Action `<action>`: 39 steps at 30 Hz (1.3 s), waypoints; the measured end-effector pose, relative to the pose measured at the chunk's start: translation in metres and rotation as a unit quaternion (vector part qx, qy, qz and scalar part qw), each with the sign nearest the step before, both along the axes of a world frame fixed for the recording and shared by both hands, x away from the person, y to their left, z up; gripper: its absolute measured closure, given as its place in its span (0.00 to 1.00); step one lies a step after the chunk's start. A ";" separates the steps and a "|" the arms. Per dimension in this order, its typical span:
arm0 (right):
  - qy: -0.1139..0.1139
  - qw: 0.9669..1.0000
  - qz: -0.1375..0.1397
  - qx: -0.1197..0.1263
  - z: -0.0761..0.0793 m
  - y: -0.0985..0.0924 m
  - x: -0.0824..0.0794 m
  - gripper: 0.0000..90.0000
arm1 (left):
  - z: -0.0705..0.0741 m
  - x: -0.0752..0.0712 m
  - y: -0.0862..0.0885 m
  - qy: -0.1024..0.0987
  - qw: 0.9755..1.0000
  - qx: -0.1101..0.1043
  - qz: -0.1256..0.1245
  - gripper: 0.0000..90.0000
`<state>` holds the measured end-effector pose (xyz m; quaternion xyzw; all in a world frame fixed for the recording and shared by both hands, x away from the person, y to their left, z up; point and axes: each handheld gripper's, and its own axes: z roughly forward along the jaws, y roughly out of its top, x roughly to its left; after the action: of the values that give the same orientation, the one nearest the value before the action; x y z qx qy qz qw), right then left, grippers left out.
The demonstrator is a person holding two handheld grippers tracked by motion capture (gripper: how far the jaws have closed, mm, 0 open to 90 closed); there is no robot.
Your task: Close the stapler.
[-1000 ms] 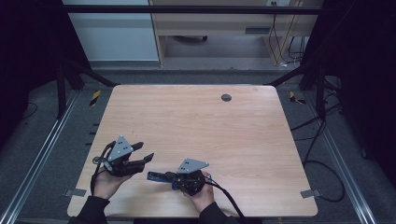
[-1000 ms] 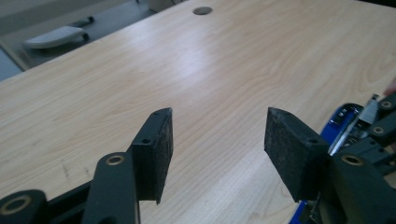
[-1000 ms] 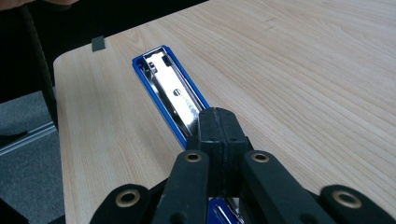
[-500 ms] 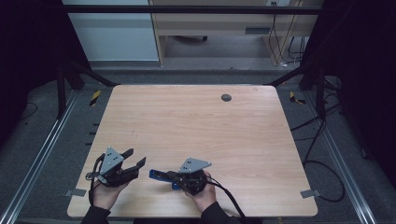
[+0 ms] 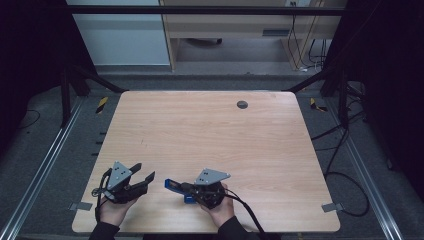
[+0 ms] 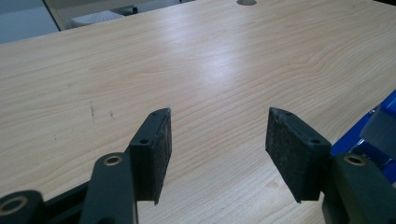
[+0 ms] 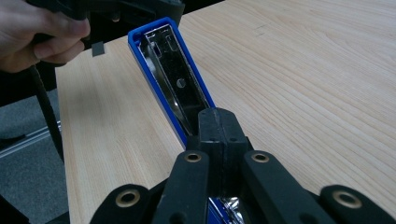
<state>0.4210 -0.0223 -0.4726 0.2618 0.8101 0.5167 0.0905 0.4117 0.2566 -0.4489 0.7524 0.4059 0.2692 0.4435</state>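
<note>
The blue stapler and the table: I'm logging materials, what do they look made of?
Stapler: the blue shell looks like glossy plastic, the inner channel like bright metal, since it mirrors light. Table: pale wood-grain top, matte with a soft sheen, probably laminate rather than solid wood.

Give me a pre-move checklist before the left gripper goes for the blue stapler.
1. right gripper shut on the blue stapler: ok.
2. left gripper open, nothing between its jaws: ok.
3. Stapler's metal channel facing up and exposed in the right gripper view: ok.
4. Staples loaded in the channel: cannot tell.
5. Bare table between the two grippers in the high view: ok.
6. Stapler lifted off the table or resting on it: cannot tell.
</note>
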 end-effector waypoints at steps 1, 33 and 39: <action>-0.001 1.000 0.000 0.001 0.000 -0.001 0.000 1.00 | -0.001 0.000 0.000 0.001 1.000 0.001 -0.001 0.45; 0.002 1.000 -0.023 0.010 0.005 -0.031 -0.007 1.00 | -0.006 -0.002 -0.001 0.012 1.000 0.004 -0.001 0.47; -0.002 1.000 -0.023 0.010 0.004 -0.035 -0.009 1.00 | -0.006 -0.003 -0.001 0.011 1.000 0.004 0.000 0.47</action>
<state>0.4125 -0.0569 -0.4690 0.2799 0.7987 0.5228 0.1018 0.4092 0.2561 -0.4544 0.7571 0.4101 0.2623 0.4357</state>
